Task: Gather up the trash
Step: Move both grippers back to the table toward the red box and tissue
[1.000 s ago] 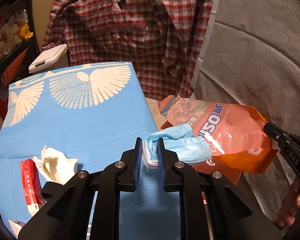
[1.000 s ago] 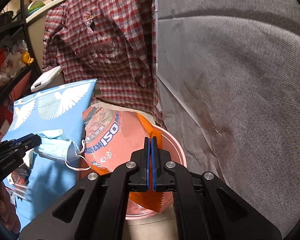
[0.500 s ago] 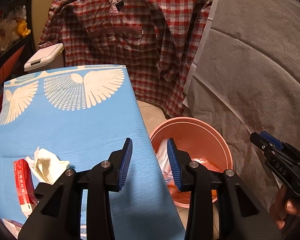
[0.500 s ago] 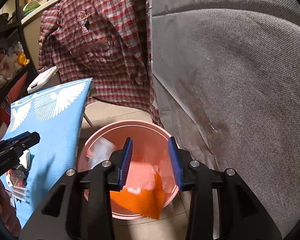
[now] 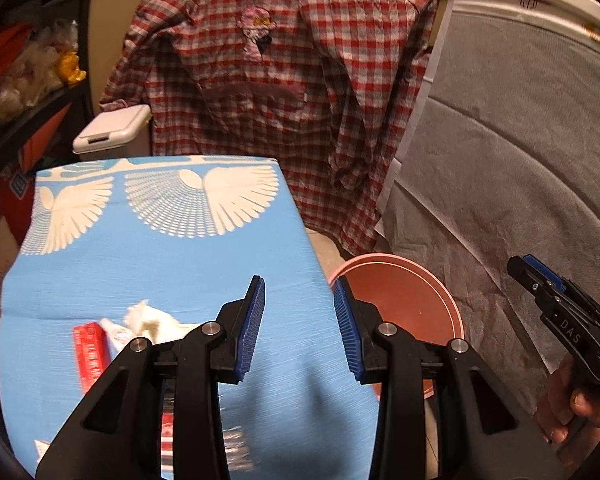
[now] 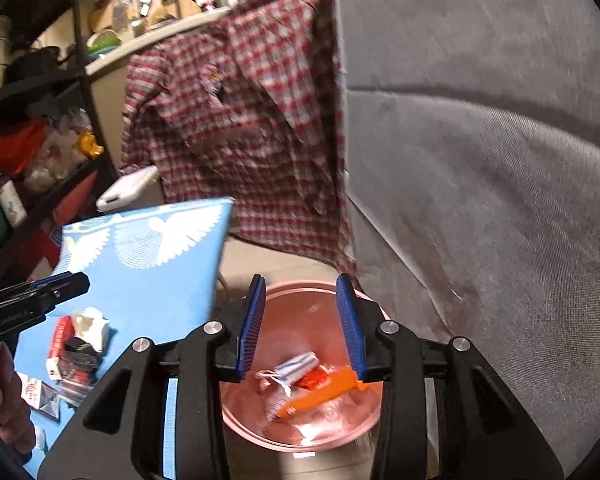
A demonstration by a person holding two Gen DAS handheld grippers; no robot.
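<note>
My left gripper (image 5: 300, 328) is open and holds nothing; it hangs over the right edge of the blue winged tablecloth (image 5: 160, 248). On that cloth lie a crumpled tissue (image 5: 148, 320) and a red box (image 5: 90, 352). Open and empty too, my right gripper (image 6: 300, 320) hovers above the pink bin (image 6: 240, 420) on the floor beside the table. Inside the bin lie a blue face mask (image 6: 296, 366) and an orange snack bag (image 6: 324, 394). The left wrist view also catches the bin (image 5: 400, 300) and the right gripper (image 5: 518, 266).
A red plaid shirt (image 5: 284, 92) hangs behind the table. A grey cover (image 6: 480, 200) drapes to the right of the bin. A white lidded container (image 5: 112, 132) and cluttered shelves (image 6: 40, 140) stand at the left. More wrappers (image 6: 76, 354) lie on the cloth.
Both grippers opened; the face mask and the orange bag dropped into the pink bin. Both grippers then rose, and the left one drew back over the table.
</note>
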